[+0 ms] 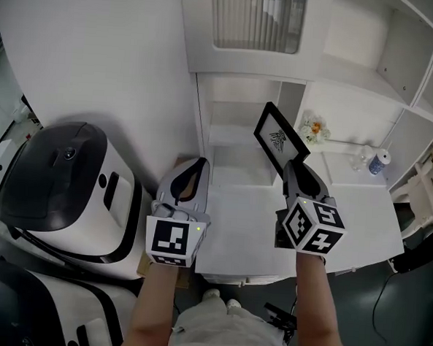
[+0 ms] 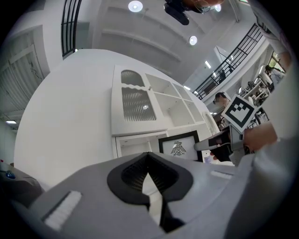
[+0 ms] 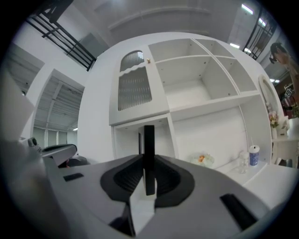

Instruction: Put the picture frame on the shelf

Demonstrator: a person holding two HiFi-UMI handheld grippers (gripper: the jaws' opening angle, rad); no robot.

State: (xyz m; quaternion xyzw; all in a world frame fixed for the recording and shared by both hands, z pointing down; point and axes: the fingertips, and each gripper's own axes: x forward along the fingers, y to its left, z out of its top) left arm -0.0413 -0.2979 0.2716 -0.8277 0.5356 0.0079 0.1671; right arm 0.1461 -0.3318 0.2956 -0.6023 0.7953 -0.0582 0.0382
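White shelf [image 1: 371, 39] fills my view; its cubby [image 1: 236, 97] at twelve o'clock looks bare, with flowers [image 1: 315, 128] and a can [image 1: 379, 163] at two. My right gripper [image 1: 297, 170] has its fingers clenched on the picture frame [image 1: 281, 138] by its lower edge, in the air at one o'clock. I'd judge it light, stiff and fragile. The left gripper [image 1: 196, 166] has its fingers pressed together, empty.

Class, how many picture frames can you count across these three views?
1. The picture frame is gripped by its edge in the right gripper, held up in front of the white shelf unit. Others may be hidden inside closed compartments.
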